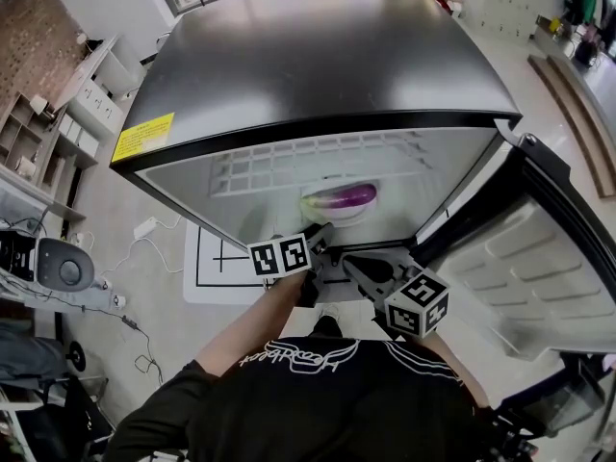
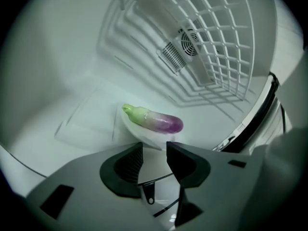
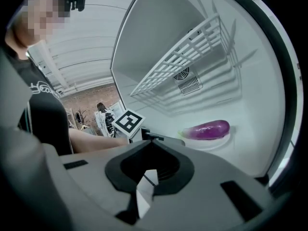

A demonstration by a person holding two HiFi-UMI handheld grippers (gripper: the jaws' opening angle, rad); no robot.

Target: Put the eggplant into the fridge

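Fingers, left gripper (image 2: 154,147): apart, nothing between them. Fingers, right gripper (image 3: 150,141): together, empty. Eggplant (image 2: 154,120): lying on a white plate (image 3: 207,144) inside the fridge (image 1: 318,56), just beyond the left gripper.

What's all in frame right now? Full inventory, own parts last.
fridge: 1, black outside, white inside, before person
door: 1, white-lined, open at right
eggplant: 1, purple, green end, on plate
plate: 1, white, fridge floor
wire shelf: 1, white, above eggplant
fan vent: 1, white, back wall
label: 1, yellow, fridge top corner
left claw: 1, grey-black, open, empty, short of eggplant
right claw: 1, grey-black, shut, at fridge opening
marker cubes: 2, black-white, one per claw
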